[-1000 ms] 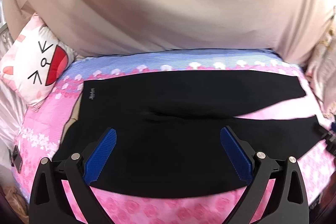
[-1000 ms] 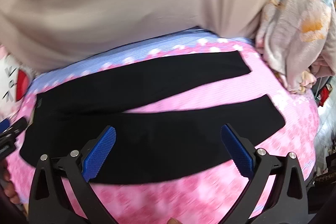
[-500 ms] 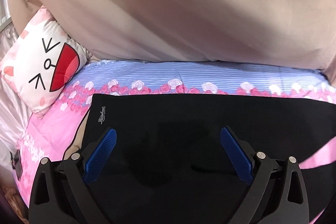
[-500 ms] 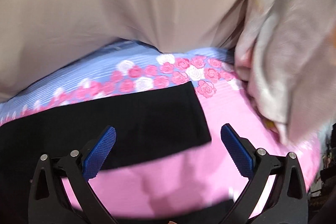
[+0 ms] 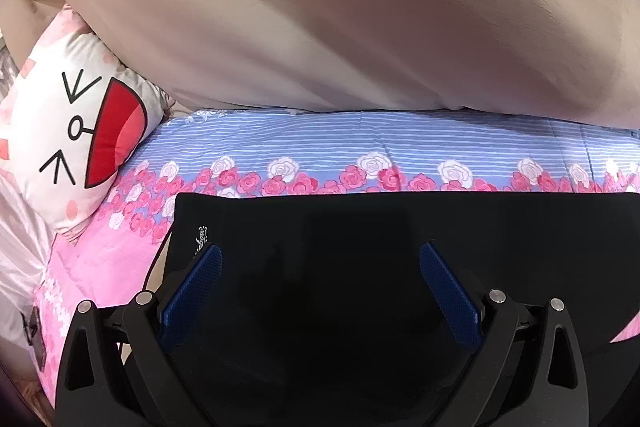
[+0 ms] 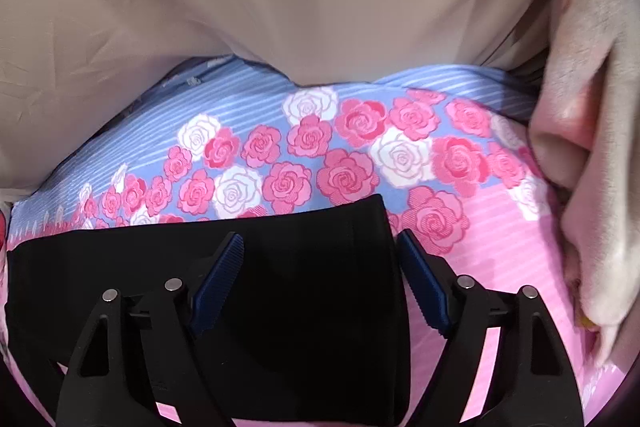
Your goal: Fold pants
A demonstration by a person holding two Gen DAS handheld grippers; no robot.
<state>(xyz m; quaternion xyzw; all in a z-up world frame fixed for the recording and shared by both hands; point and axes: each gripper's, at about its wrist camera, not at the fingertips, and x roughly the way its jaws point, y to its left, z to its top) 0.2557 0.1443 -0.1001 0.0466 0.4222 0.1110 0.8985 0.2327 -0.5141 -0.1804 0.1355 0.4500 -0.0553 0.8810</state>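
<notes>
Right wrist view: right claw [image 6: 320, 275] sits low over the cuff end of the far leg of the black pants [image 6: 248, 291], spread flat on the bed [image 6: 500, 247]. Jaws have just been closing but are not shut; one pad over the fabric, the other just beside the cuff's edge over pink sheet, so the cuff corner lies between them, nothing pinched yet. Leg's long axis runs sideways across the bed, parallel to the far edge with the rose border.

Left wrist view: left claw [image 5: 320, 291] wide apart, empty, above the waistband end of the pants [image 5: 400, 247], close to the cat-face pillow [image 5: 72, 147] at the bed's left end. Each claw is nearest its own end of the garment.

Hard to read: black cloth hides seams and layers, near leg cut off below both views, contact with fabric unclear. Beige curtain [image 5: 320, 7] fills the background.
</notes>
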